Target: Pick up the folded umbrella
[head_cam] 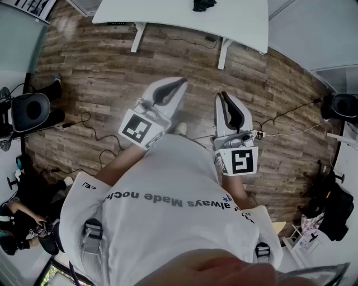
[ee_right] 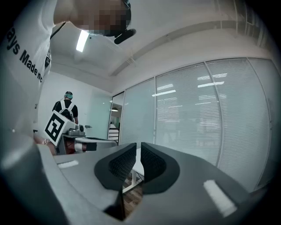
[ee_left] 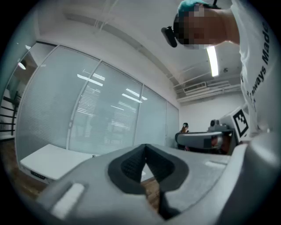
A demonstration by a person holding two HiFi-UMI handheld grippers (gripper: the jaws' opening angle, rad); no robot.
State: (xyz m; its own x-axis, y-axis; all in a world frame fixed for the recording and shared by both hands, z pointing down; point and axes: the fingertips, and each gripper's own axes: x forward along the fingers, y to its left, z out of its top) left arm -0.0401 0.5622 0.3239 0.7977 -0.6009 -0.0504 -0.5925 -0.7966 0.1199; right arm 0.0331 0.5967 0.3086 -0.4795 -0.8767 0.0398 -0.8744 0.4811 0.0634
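Head cam sits above the person's shirt (head_cam: 168, 206) and looks steeply down at the wood floor (head_cam: 100, 72). The white table (head_cam: 184, 17) lies at the pic's top edge, ahead of both grippers. Cam on left gripper (head_cam: 180, 84) rides close behind its jaws, facing level toward the table, w/ a glass wall (ee_left: 101, 110) beyond it. Cam on right gripper (head_cam: 224, 96) is set the same way, table just past its jaws. Each gripper cam catches the other gripper beside it. All 3 views share table & floor.
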